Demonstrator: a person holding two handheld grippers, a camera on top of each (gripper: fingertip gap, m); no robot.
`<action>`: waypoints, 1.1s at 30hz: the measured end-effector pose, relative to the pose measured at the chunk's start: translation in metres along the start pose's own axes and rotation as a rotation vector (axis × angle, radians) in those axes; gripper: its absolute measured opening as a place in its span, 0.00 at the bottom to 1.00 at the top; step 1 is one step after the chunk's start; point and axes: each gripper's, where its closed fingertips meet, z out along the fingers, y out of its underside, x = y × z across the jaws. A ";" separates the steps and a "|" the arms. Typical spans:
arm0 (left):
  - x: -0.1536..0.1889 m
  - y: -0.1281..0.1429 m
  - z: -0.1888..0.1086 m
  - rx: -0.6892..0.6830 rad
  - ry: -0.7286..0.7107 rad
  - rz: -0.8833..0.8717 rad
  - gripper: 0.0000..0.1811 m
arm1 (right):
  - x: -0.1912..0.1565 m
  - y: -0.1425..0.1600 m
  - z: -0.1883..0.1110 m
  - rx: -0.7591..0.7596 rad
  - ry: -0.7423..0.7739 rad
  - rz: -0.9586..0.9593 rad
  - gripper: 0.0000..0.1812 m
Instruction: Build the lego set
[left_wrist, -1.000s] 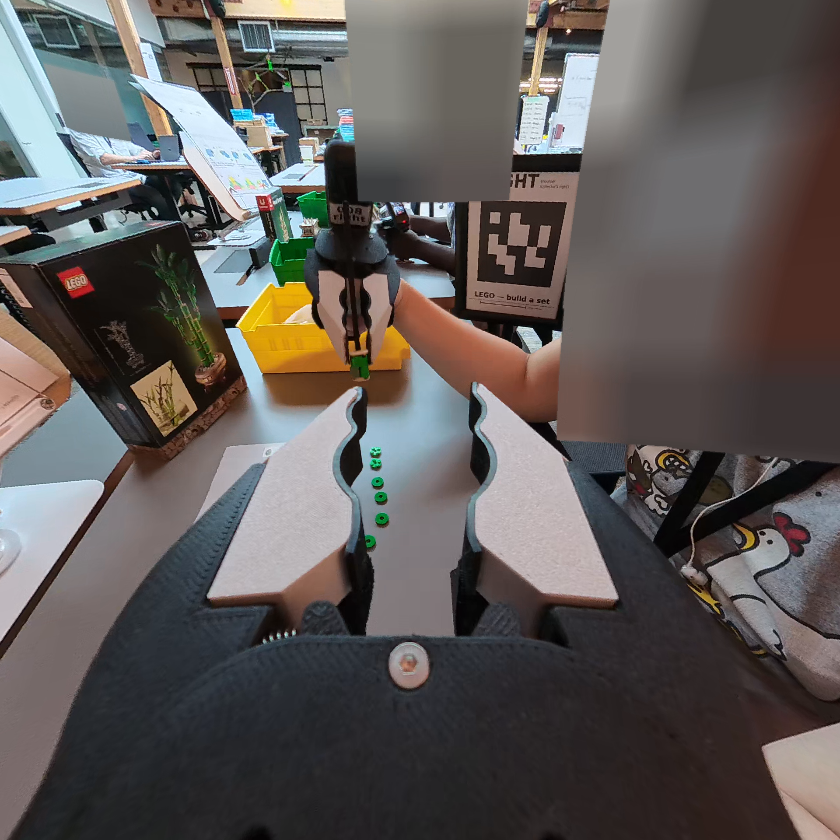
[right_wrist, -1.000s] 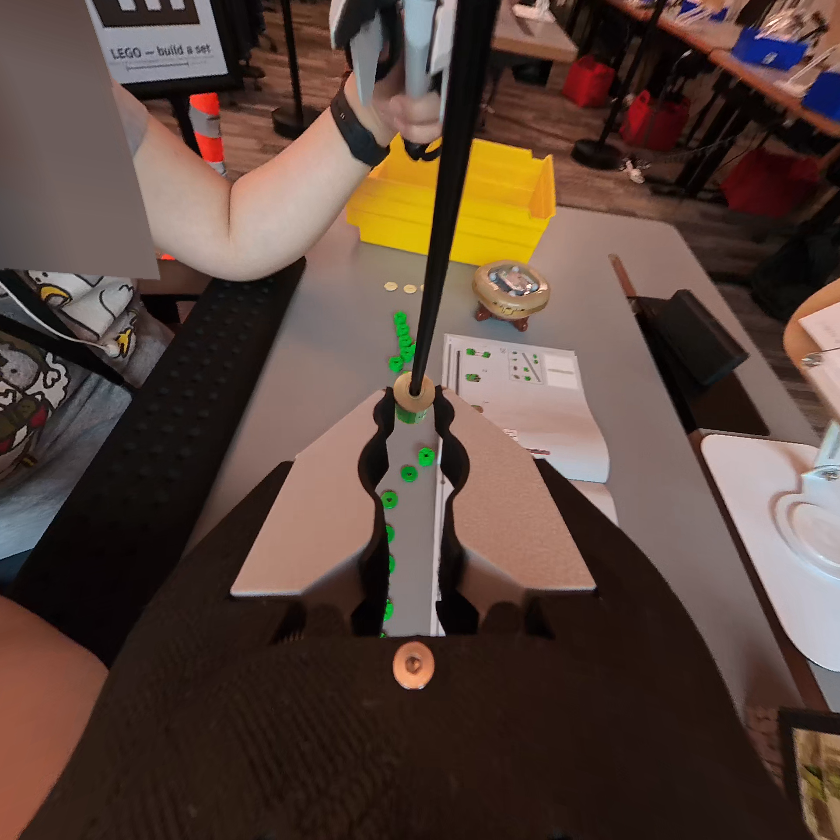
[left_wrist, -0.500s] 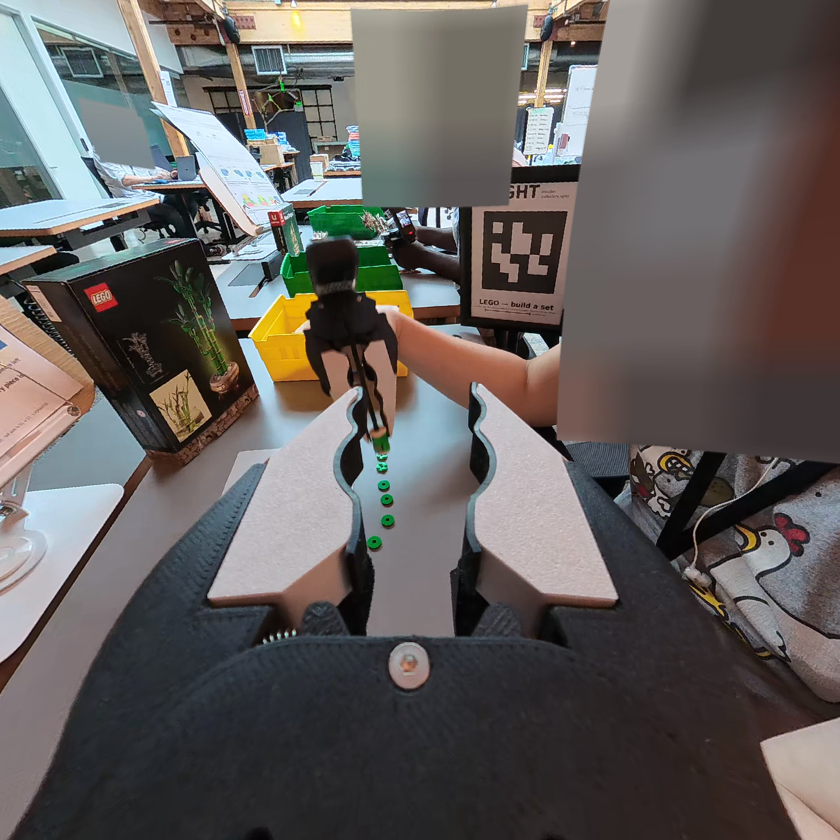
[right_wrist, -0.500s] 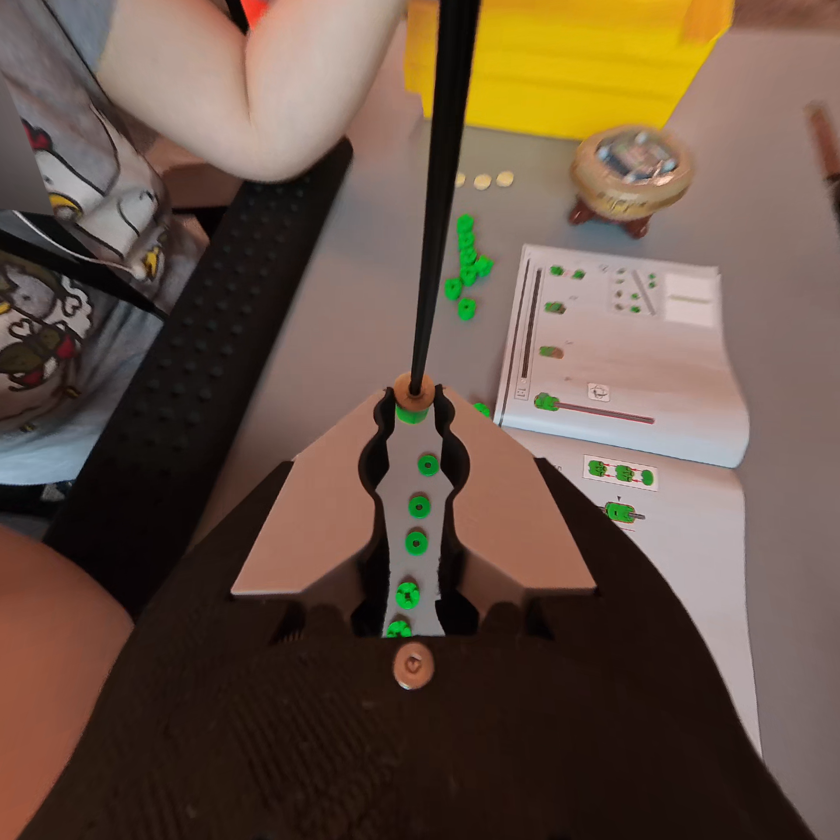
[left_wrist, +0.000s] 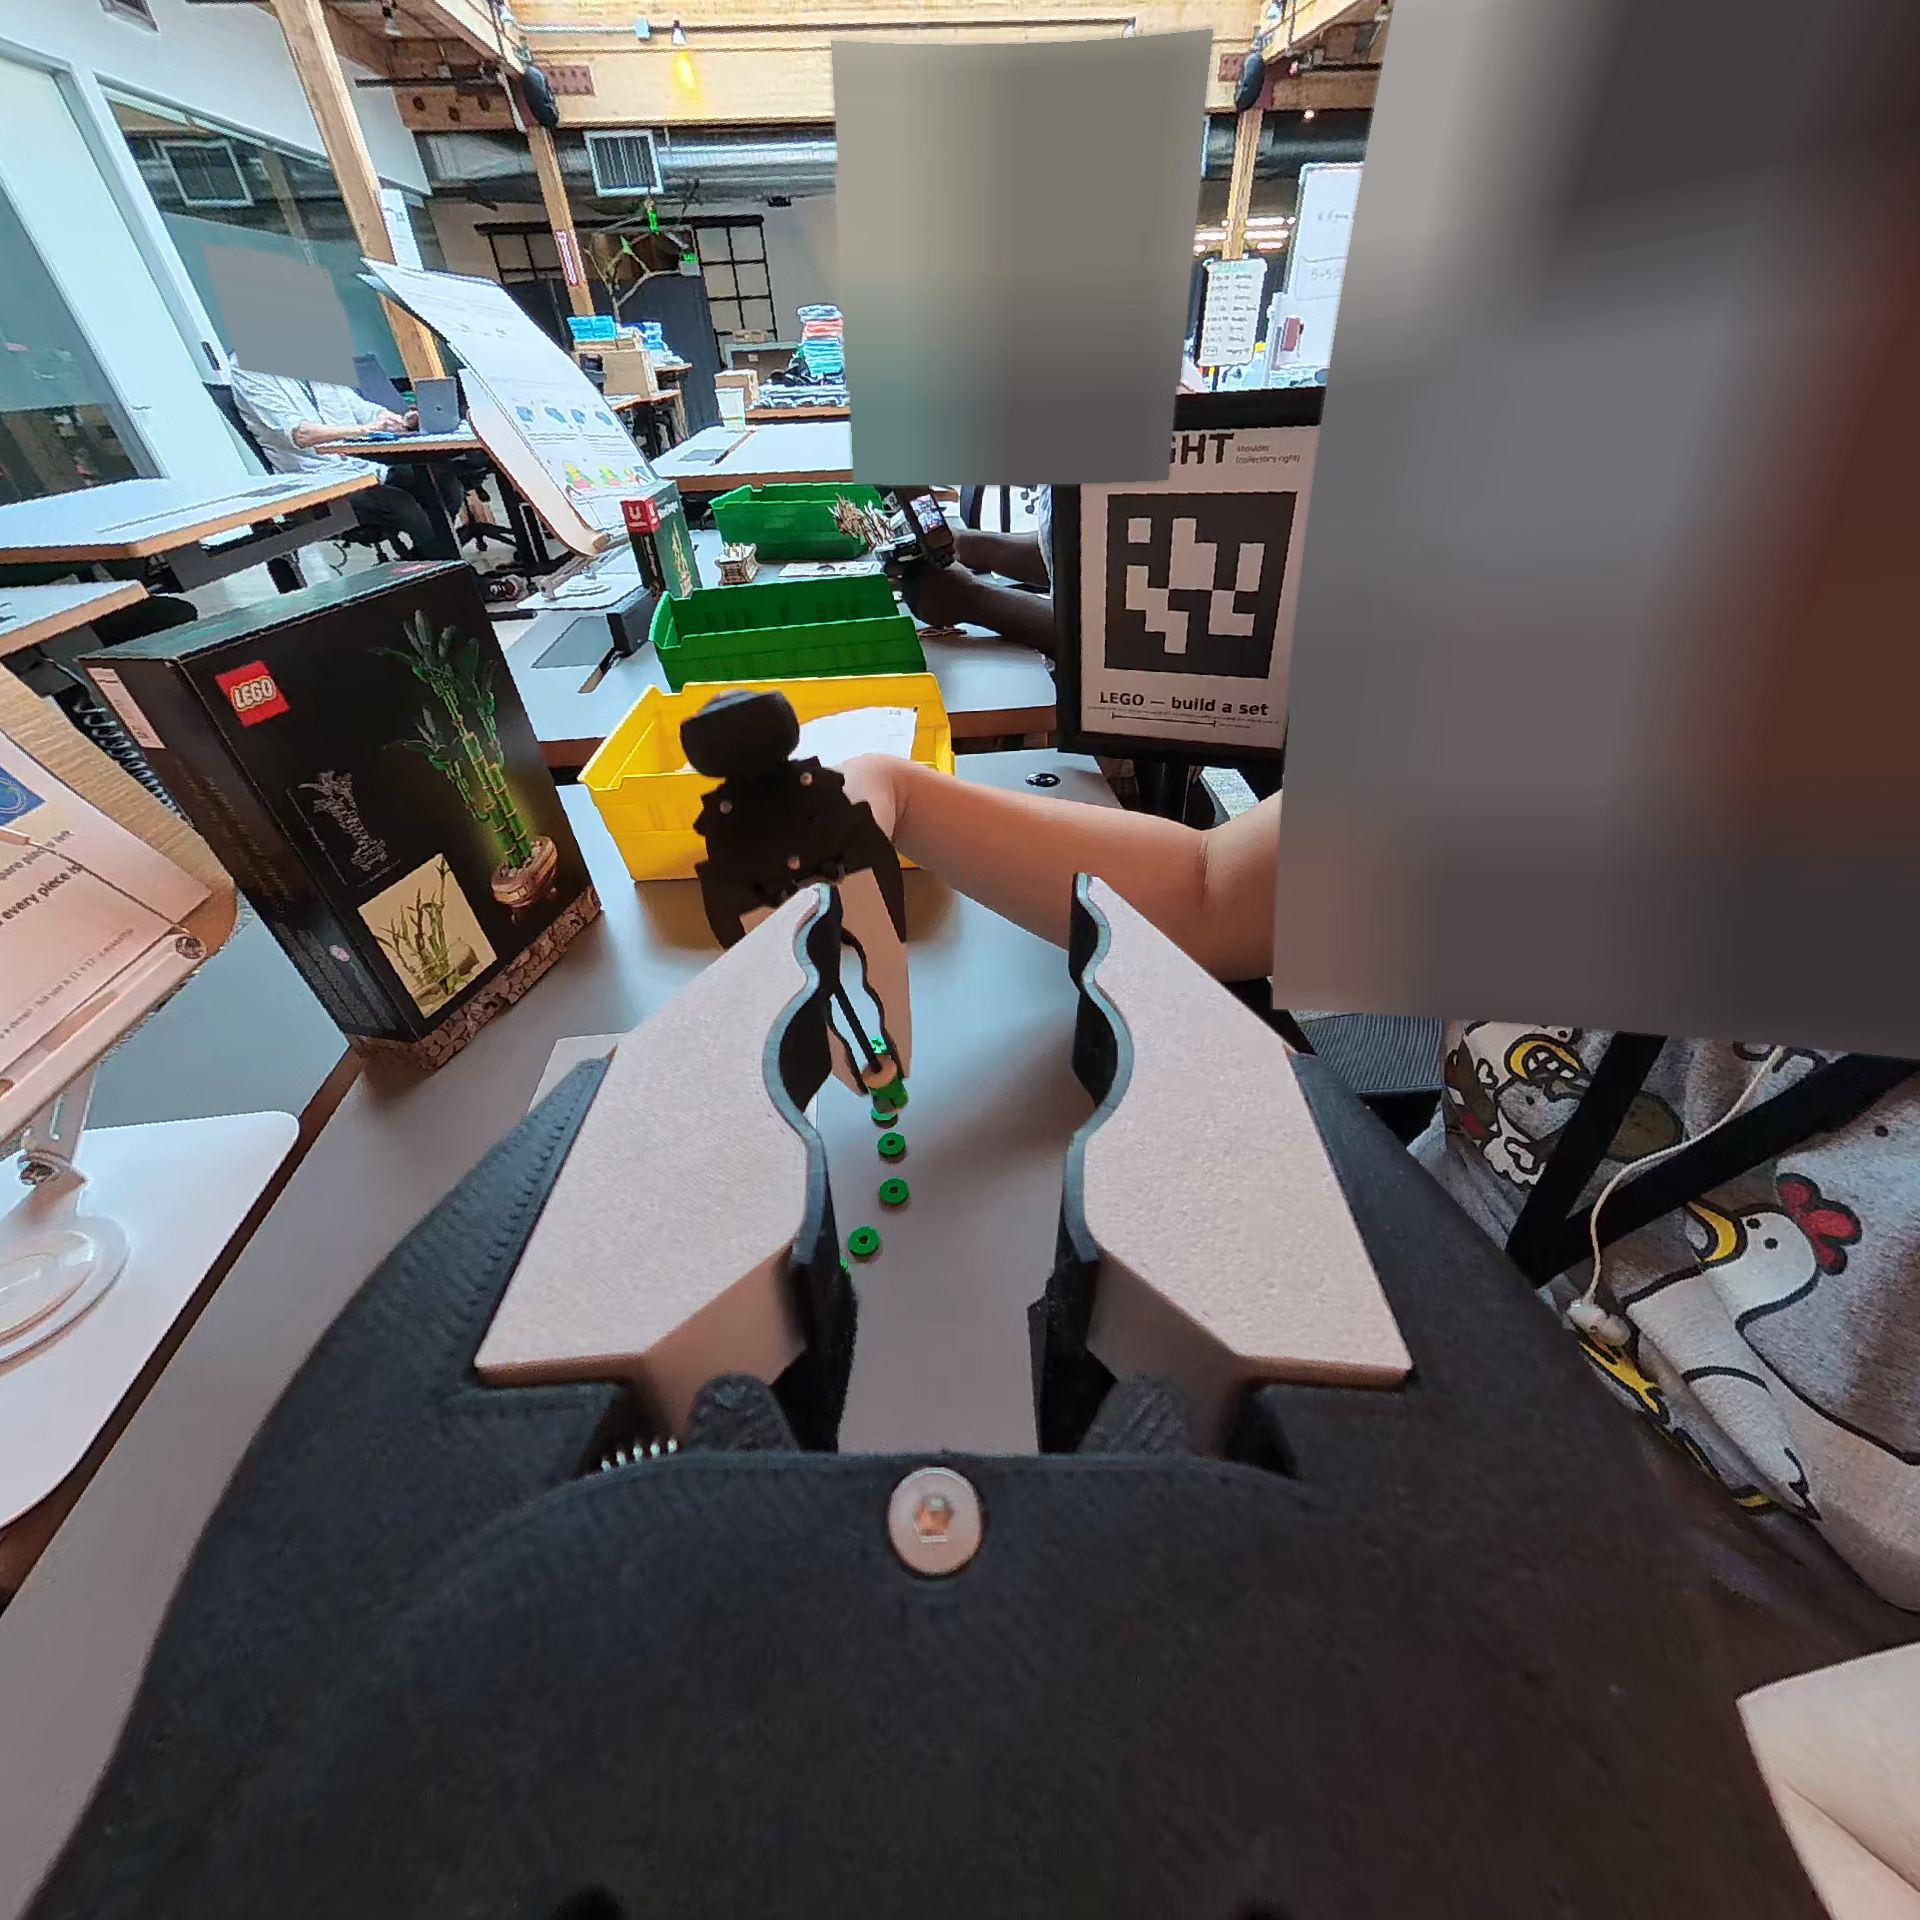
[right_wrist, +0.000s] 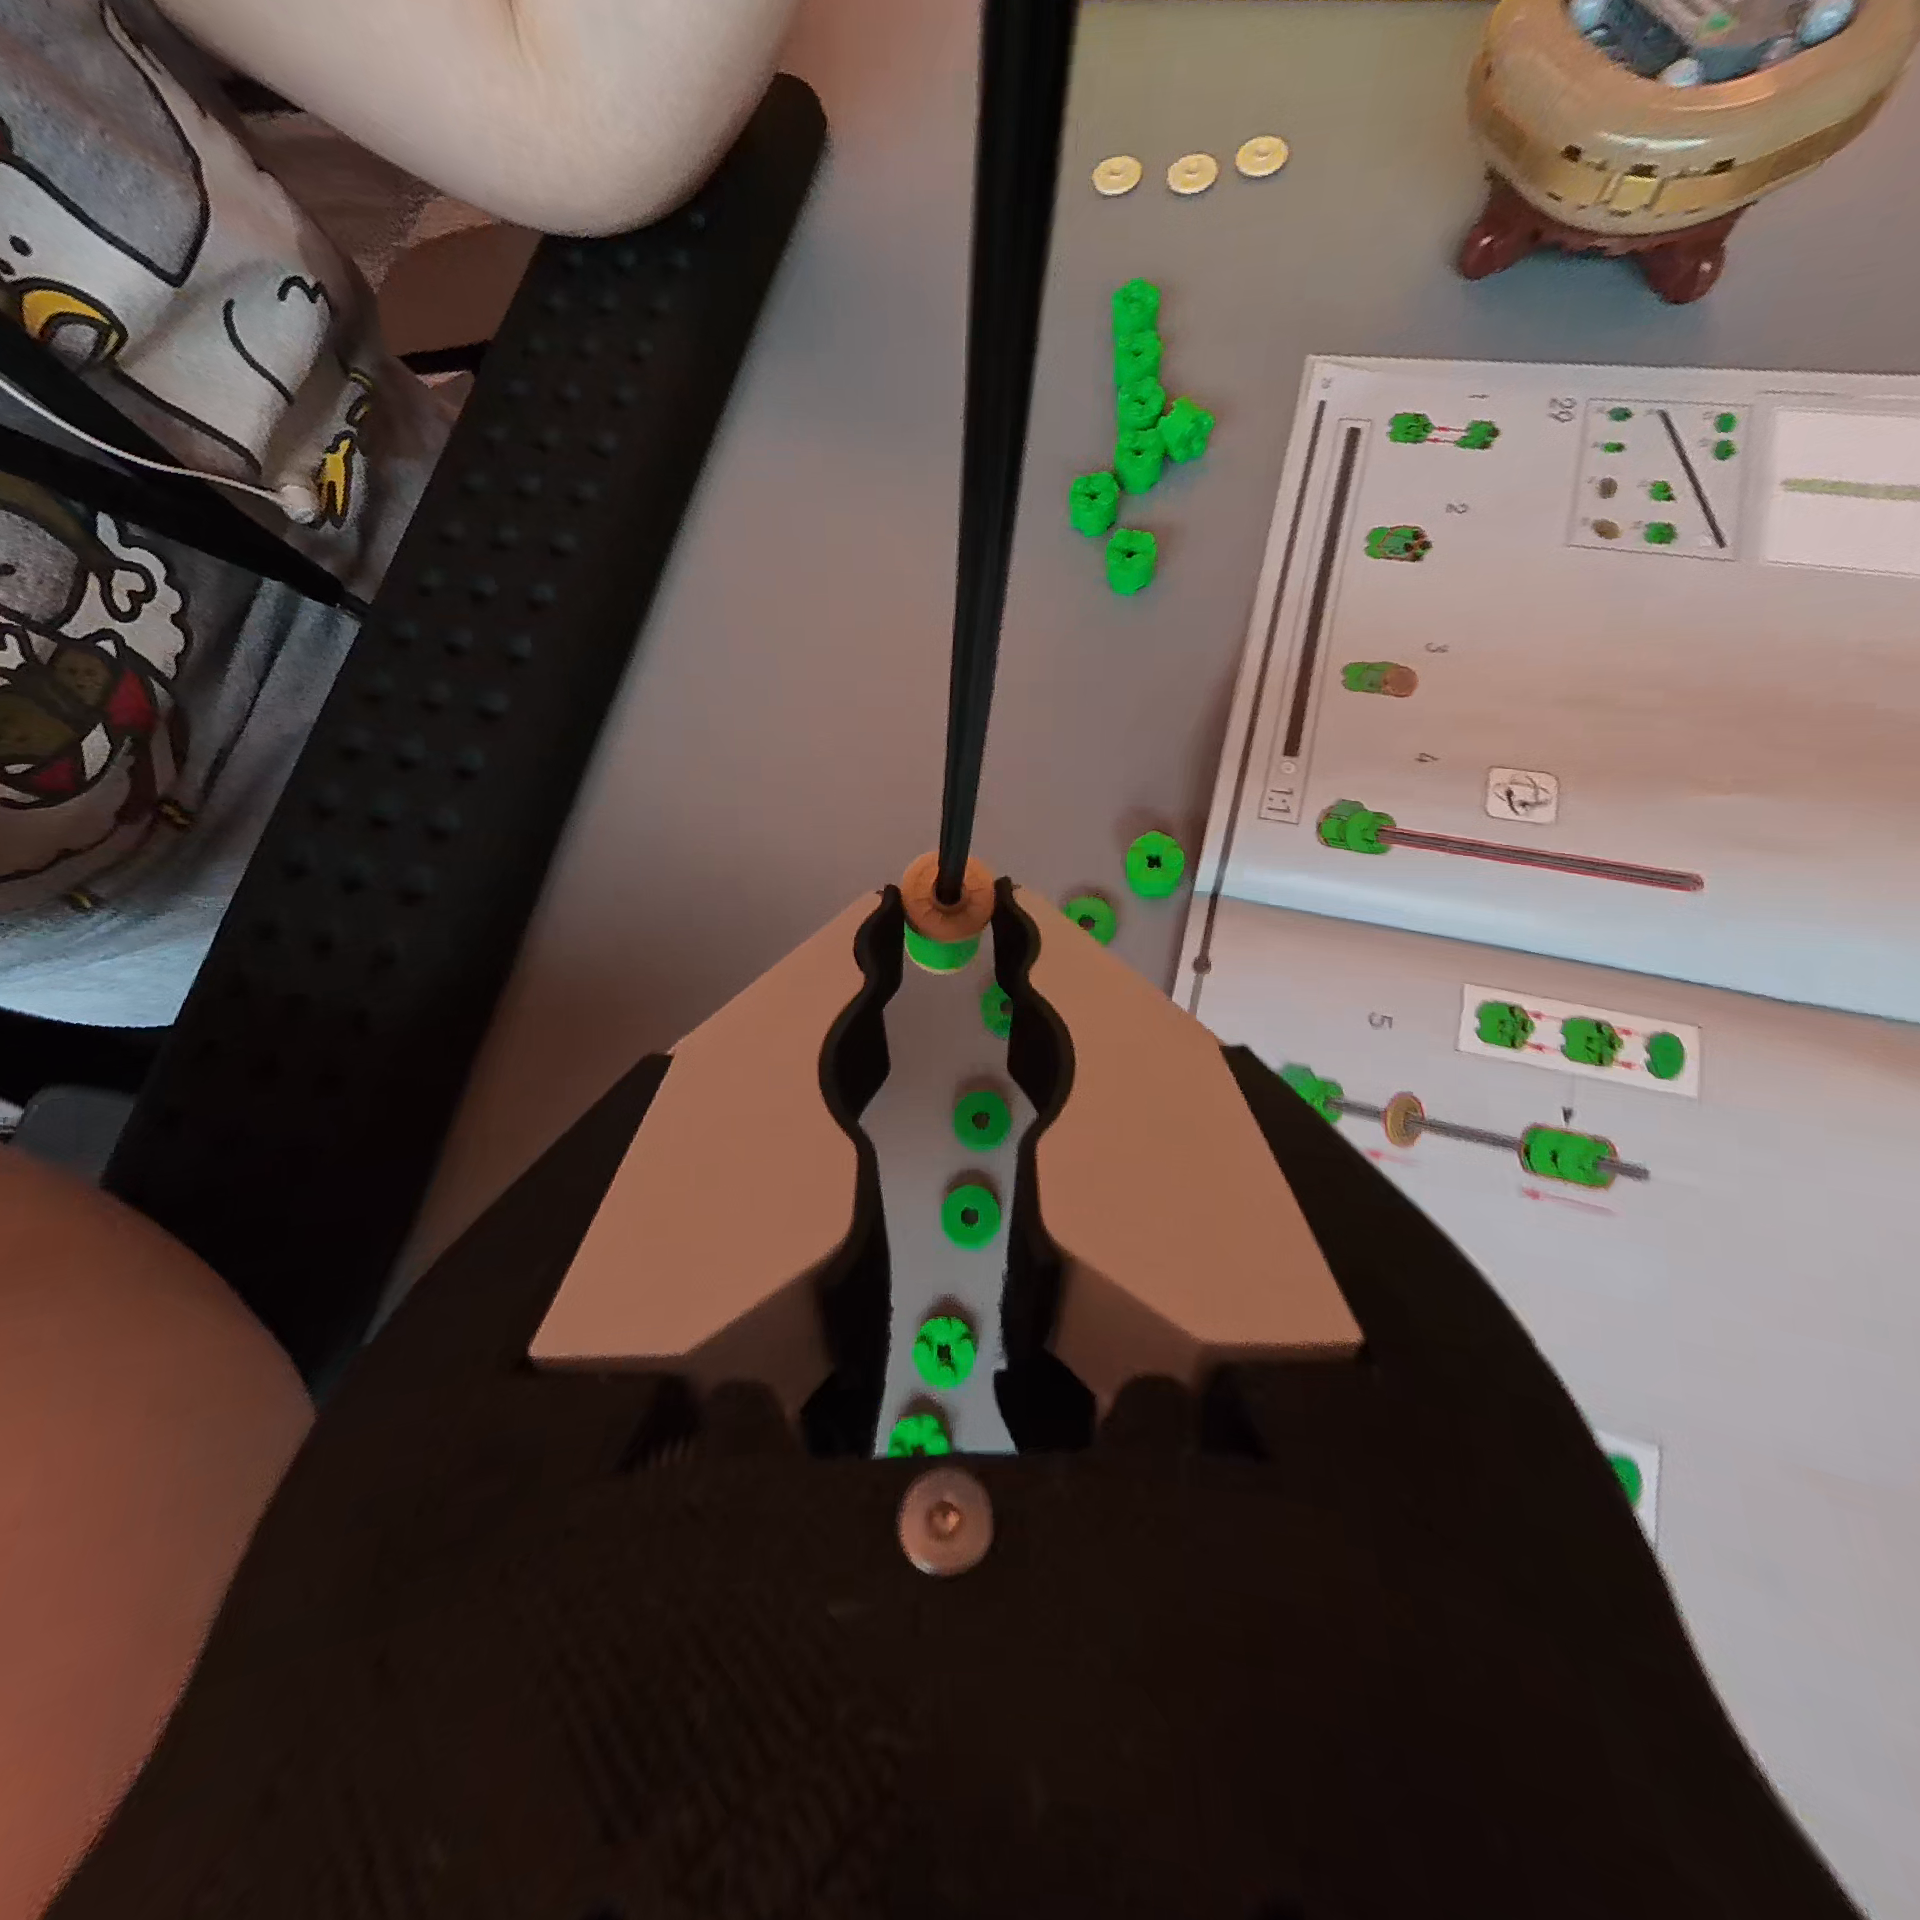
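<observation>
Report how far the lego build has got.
Done: the round tan and brown pot base stands assembled beyond the open instruction booklet. In hand: the right gripper is shut on a green round piece capped by a tan disc, threaded on the long black rod. Left: loose green round pieces, three tan discs. The left gripper is open and empty.

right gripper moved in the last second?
Yes. The right gripper has dropped from level with the yellow bin to the row of green round pieces on the table, nearer the left camera.
</observation>
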 end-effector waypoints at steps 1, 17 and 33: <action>0.000 0.000 0.000 -0.001 0.001 0.001 0.23 | 0.000 -0.002 0.006 0.006 -0.014 -0.011 0.09; 0.005 0.004 0.005 -0.027 0.021 0.022 0.23 | -0.005 -0.020 0.082 -0.040 -0.110 -0.246 0.09; 0.004 0.002 -0.005 -0.033 -0.017 0.037 0.23 | -0.052 -0.085 0.188 -0.026 -0.141 -0.523 0.09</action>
